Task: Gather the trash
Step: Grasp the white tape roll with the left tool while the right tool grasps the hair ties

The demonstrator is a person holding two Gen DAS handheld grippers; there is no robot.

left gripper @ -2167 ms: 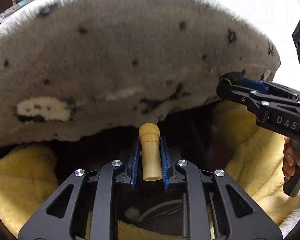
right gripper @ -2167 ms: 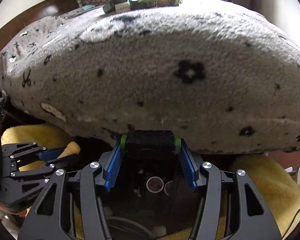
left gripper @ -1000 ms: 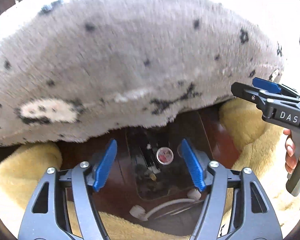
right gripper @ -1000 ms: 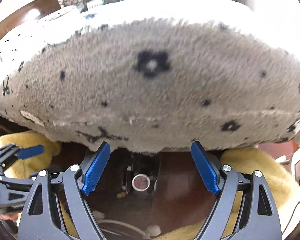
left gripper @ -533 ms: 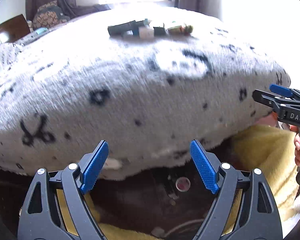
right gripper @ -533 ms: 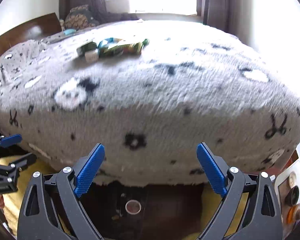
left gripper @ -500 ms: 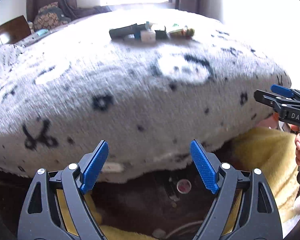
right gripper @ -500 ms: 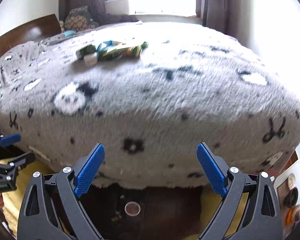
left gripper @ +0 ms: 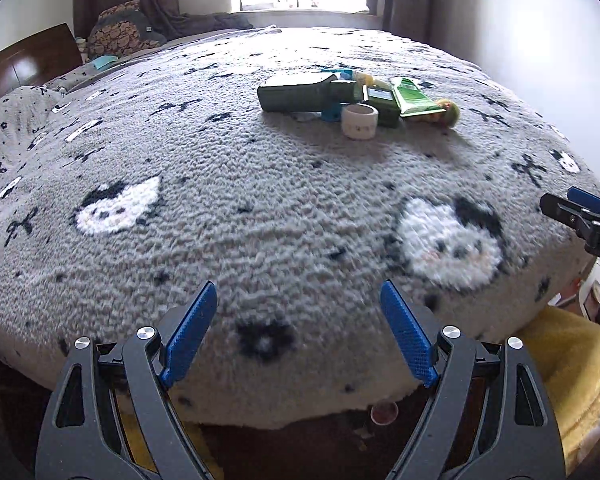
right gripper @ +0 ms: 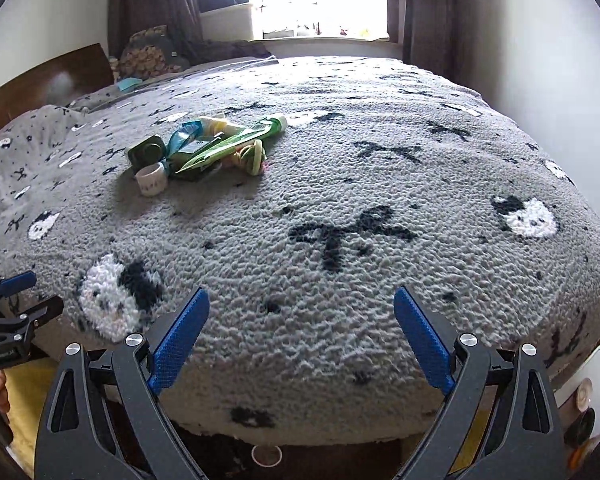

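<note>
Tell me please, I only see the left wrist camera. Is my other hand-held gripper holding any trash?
Observer: No. In the right wrist view the right hand-held gripper is open, with nothing between its fingers.
Operator: What is in front of it?
Observer: A big black bow pattern on the grey blanket. The trash pile lies further off, to its left.
Operator: Can that camera see my left one?
Observer: Yes. The left hand-held gripper shows side-on at that view's lower left edge.
</note>
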